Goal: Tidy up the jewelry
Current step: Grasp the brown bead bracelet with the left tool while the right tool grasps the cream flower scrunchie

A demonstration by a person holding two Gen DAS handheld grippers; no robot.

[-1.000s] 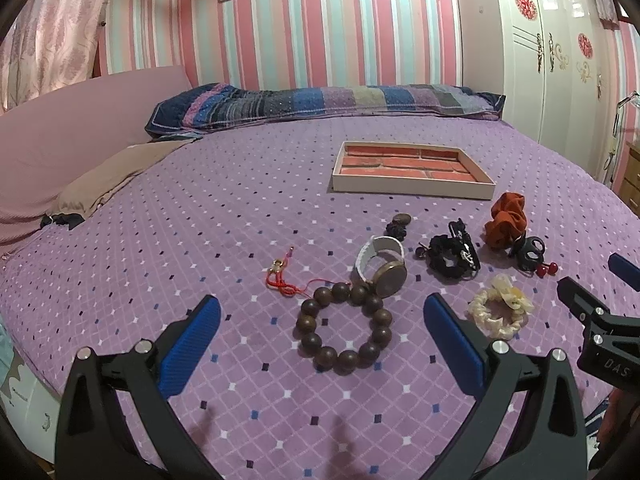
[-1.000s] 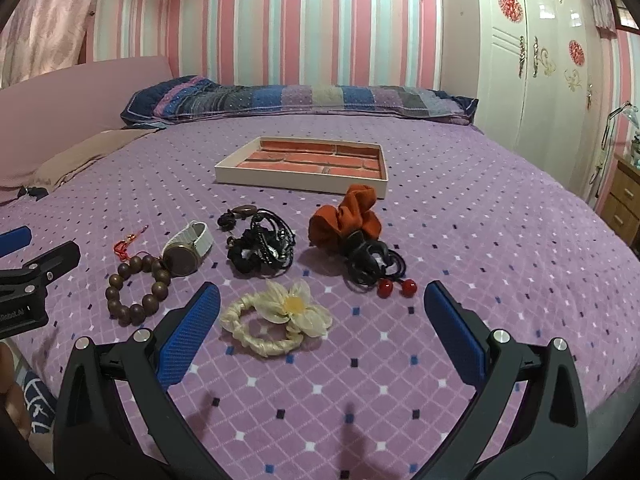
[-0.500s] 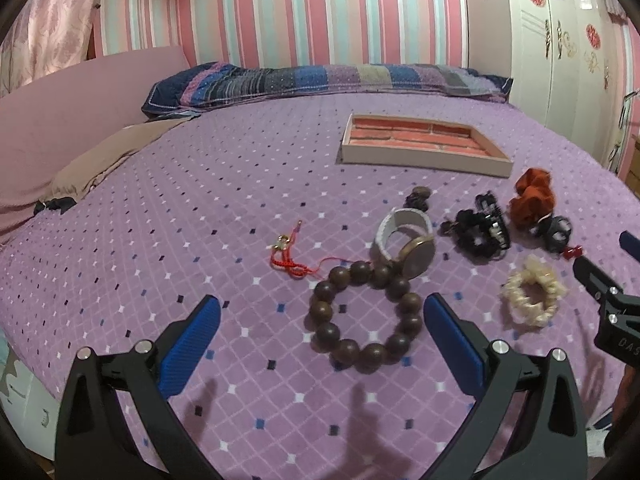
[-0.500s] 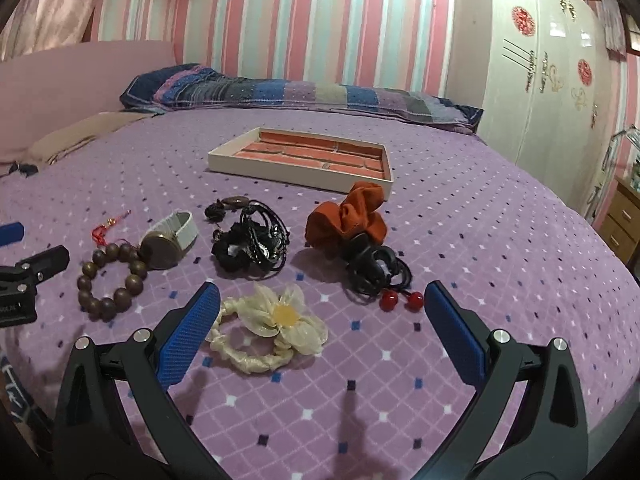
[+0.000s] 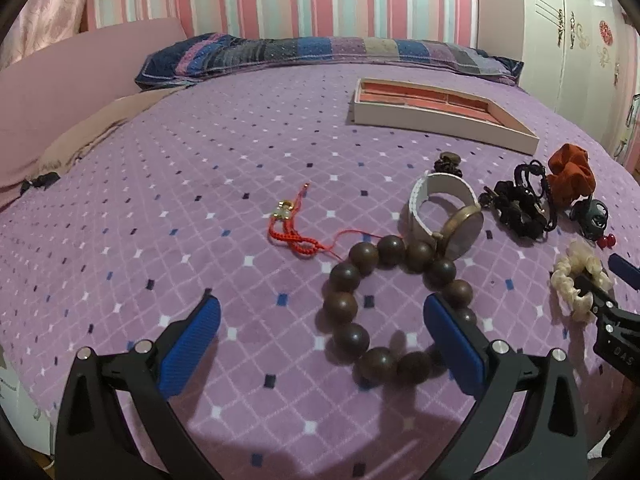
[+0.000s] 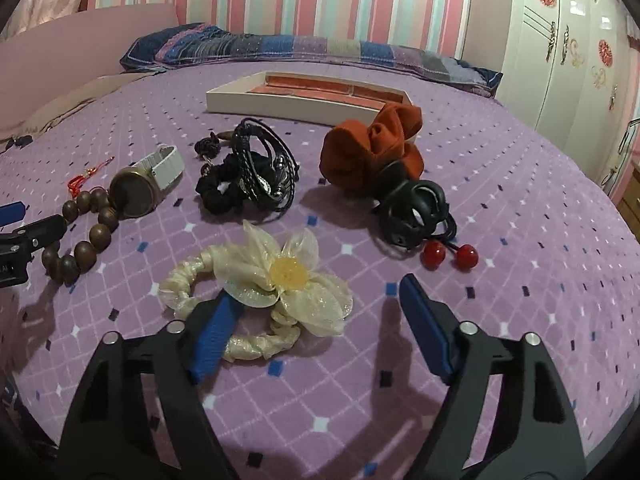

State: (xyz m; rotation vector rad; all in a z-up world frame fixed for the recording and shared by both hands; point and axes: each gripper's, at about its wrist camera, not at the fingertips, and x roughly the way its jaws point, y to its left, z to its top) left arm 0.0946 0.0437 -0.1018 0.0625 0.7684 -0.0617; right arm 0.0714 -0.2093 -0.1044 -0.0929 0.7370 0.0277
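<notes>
A brown wooden bead bracelet point(image 5: 394, 308) lies on the purple bedspread, and my open left gripper point(image 5: 320, 338) sits low around its near left part, its right finger point(image 5: 452, 344) over the beads. A white-strap watch point(image 5: 444, 210) leans on the beads, with a red cord charm point(image 5: 298, 234) to the left. My open right gripper point(image 6: 320, 330) straddles a cream flower scrunchie point(image 6: 276, 280), its left finger point(image 6: 216, 332) inside the loop. The shallow tray point(image 6: 308, 98) with a brick-red floor lies beyond.
Black bracelets and a scrunchie point(image 6: 252, 176), an orange scrunchie point(image 6: 372, 148), a black clip point(image 6: 412, 212) and a red-bead tie point(image 6: 450, 256) lie between scrunchie and tray. A striped pillow point(image 5: 320, 52) runs along the bed's far edge. A white wardrobe point(image 6: 560, 40) stands right.
Both grippers have dropped lower and moved forward. The left one now reaches the bead bracelet and the right one now reaches the flower scrunchie. Both stay open.
</notes>
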